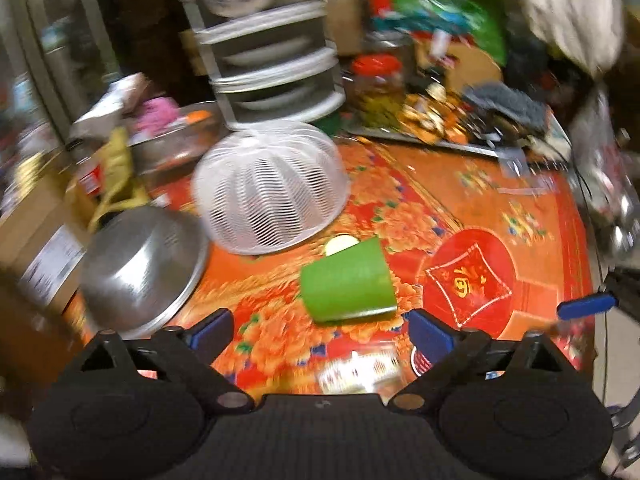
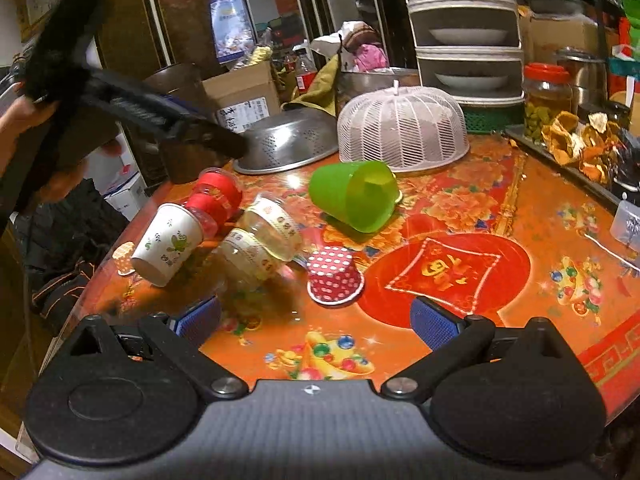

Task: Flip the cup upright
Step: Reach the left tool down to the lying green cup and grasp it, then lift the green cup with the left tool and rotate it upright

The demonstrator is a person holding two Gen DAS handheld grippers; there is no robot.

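Observation:
A green plastic cup [image 1: 347, 280] lies on its side on the orange patterned table, its mouth facing away from me in the left wrist view. In the right wrist view the green cup [image 2: 354, 194] shows its open mouth toward the right. My left gripper [image 1: 320, 332] is open and empty, just short of the cup, which sits ahead between the blue pads. My right gripper [image 2: 316, 322] is open and empty, low over the near table. A red polka-dot paper cup [image 2: 334, 276] stands upside down just ahead of it. The left gripper's body [image 2: 120, 104] shows at upper left.
Several other cups lie tipped at the left: a white leaf-print paper cup [image 2: 168, 244], clear cups with patterned bands [image 2: 272, 228] and red-sleeved clear cups [image 2: 216, 196]. A white mesh food cover [image 1: 272, 192] and a steel colander [image 1: 144, 268] sit behind. A dish rack [image 2: 468, 36] and a jar [image 2: 546, 96] stand farther back.

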